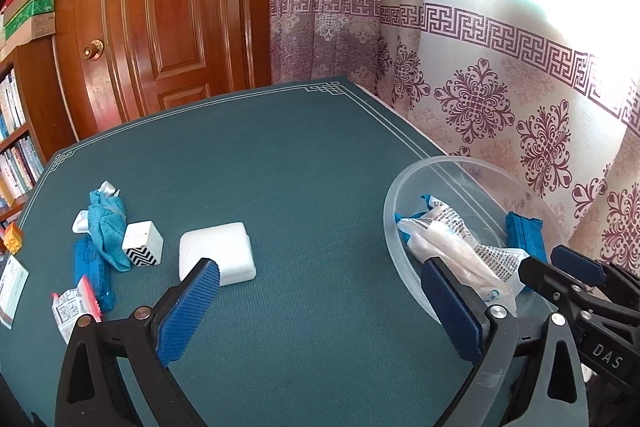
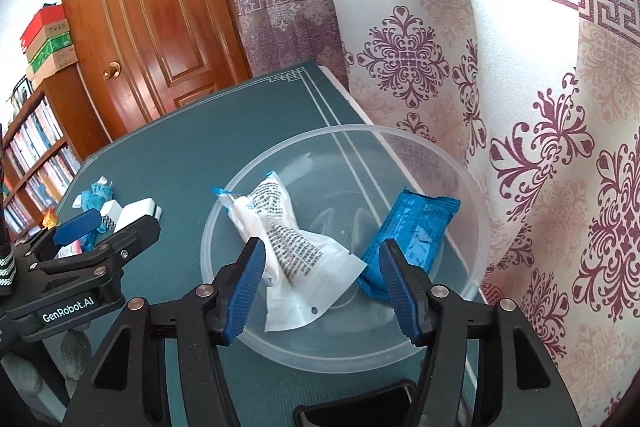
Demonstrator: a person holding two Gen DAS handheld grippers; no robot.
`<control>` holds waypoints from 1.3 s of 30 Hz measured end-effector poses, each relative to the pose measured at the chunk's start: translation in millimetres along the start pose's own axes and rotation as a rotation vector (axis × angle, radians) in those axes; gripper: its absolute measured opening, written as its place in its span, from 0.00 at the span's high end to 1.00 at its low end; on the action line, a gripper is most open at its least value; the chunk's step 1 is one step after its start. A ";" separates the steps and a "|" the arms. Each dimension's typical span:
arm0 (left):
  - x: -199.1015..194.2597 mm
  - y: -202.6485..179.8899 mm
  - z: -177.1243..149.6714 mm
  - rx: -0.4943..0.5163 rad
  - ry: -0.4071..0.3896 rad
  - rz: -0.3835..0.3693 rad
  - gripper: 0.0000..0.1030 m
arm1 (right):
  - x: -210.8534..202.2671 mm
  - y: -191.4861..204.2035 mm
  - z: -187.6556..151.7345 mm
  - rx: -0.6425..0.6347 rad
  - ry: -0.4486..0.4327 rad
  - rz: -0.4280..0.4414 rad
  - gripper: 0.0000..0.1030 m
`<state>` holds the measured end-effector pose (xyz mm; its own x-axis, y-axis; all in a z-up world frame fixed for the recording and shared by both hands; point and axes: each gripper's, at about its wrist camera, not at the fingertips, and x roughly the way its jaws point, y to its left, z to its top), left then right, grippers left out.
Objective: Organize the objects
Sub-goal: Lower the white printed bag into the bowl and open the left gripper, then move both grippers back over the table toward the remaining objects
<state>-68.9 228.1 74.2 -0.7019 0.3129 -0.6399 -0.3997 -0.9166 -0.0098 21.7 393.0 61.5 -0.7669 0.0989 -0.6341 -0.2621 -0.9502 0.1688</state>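
Right wrist view: the right gripper (image 2: 320, 277) is hanging wide open over the near rim of the bowl (image 2: 472, 187), its blue pads (image 2: 246, 291) gripping nothing. Between them the white packet (image 2: 304, 251) is lying in the bowl, one end reaching toward the near rim, and just beside it a blue bar (image 2: 408, 239) is leaning along the bowl's right side. The bowl is sitting on the green mat (image 2: 180, 163), near the curtain (image 2: 520, 107).

Left wrist view: the left gripper (image 1: 320, 299) is also spread wide and holding nothing (its right finger is overlapping the bowl's (image 1: 390, 211) edge in the picture; whether they are touching I cannot tell). Just past its left finger a white block (image 1: 218, 251) is resting on the mat. Left of that, a small box (image 1: 144, 242) with a zigzag band is standing upright, touching a crumpled blue cloth (image 1: 106, 227). A blue wrapper (image 1: 90, 273) and a red-edged sachet (image 1: 74, 305) are lying nearer the camera. Behind everything a wooden door (image 1: 160, 7) is showing.
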 end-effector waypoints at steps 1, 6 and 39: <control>-1.6 4.2 -1.5 -0.005 0.000 0.008 0.01 | 0.5 3.6 -1.3 -0.008 0.003 0.004 0.41; -9.2 22.5 -5.3 -0.028 -0.005 0.036 0.01 | 0.7 20.7 -7.8 -0.044 0.010 0.030 0.41; -57.8 190.7 -73.9 -0.190 0.051 0.309 0.01 | 36.6 164.8 -79.7 -0.226 0.236 0.269 0.36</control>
<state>-61.0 16.8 52.6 -0.7404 0.0061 -0.6721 -0.0537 -0.9973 0.0501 -2.8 216.5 6.0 -0.6285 -0.2065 -0.7499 0.0843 -0.9765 0.1982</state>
